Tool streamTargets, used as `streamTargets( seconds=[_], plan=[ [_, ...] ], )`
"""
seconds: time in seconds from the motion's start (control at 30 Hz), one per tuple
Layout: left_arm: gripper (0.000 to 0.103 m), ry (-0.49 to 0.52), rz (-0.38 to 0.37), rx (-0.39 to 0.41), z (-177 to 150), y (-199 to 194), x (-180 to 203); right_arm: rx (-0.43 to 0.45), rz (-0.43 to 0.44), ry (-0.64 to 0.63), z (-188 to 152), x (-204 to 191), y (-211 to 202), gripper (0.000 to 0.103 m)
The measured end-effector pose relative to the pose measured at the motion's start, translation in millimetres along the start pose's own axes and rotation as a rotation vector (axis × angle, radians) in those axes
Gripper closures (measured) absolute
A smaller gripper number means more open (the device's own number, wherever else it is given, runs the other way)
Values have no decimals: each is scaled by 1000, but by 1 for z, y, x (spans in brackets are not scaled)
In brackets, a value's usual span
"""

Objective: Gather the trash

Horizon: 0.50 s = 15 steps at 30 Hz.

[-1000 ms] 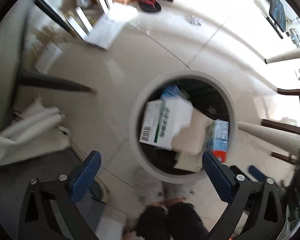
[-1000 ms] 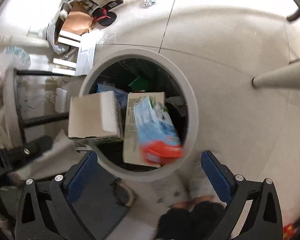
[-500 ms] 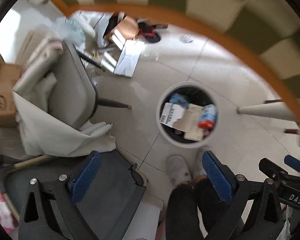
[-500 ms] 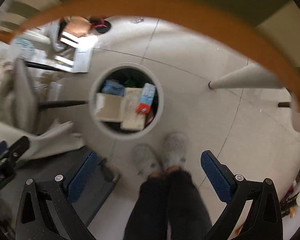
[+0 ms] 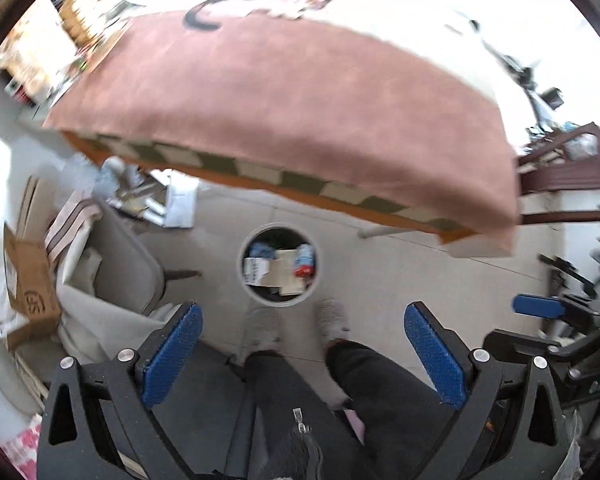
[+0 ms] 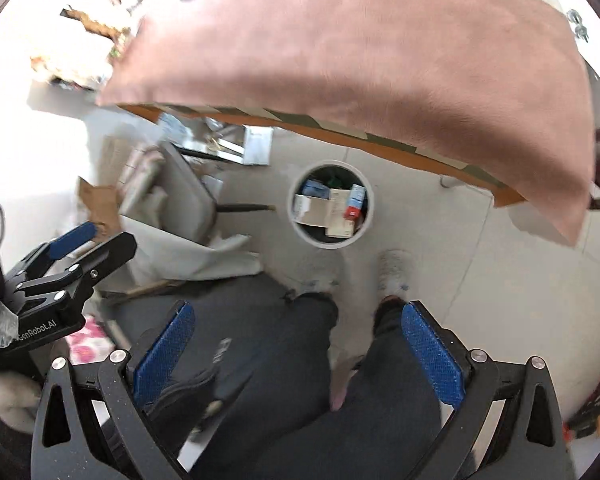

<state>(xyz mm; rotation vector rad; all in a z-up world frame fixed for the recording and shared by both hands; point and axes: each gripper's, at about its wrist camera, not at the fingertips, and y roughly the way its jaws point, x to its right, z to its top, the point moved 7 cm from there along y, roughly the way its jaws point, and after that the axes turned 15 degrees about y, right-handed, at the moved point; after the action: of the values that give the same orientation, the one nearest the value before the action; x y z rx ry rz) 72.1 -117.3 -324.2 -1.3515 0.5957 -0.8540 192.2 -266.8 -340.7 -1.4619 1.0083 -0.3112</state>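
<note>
A round white trash bin (image 5: 245,276) stands on the tiled floor far below, holding cardboard boxes (image 5: 280,276) and a blue and red carton (image 5: 305,261). It also shows in the right wrist view (image 6: 367,216) with the same boxes (image 6: 320,210). My left gripper (image 5: 302,354) is open and empty, high above the floor. My right gripper (image 6: 296,350) is open and empty at about the same height. The left gripper also appears at the left of the right wrist view (image 6: 66,264).
A table with a pink cloth (image 5: 300,92) and a checked edge fills the top of both views. A grey chair with draped fabric (image 5: 116,276) stands left of the bin. A cardboard box (image 5: 32,284) sits far left. The person's legs and slippers (image 5: 332,316) are below.
Both grippers have risen far above the bin, from just over its rim to above table height. The bin has shrunk in view and the pink tabletop has come into sight.
</note>
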Motion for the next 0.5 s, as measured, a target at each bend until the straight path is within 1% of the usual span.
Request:
streamTargets(
  seconds=[0.13, 0.27, 0.4, 0.5],
  plan=[
    [0, 53, -95, 7, -2, -37, 11, 31, 52, 70, -29, -12, -44, 0],
    [0, 129, -152, 10, -7, -69, 17, 58, 88, 110, -60, -30, -75, 0],
    [0, 196, -195, 20, -13, -94, 15, 114, 97, 165, -86, -47, -93, 0],
    [0, 220, -218, 22, -17, -107, 11, 142, 110, 203, -103, -60, -101, 0]
  ],
)
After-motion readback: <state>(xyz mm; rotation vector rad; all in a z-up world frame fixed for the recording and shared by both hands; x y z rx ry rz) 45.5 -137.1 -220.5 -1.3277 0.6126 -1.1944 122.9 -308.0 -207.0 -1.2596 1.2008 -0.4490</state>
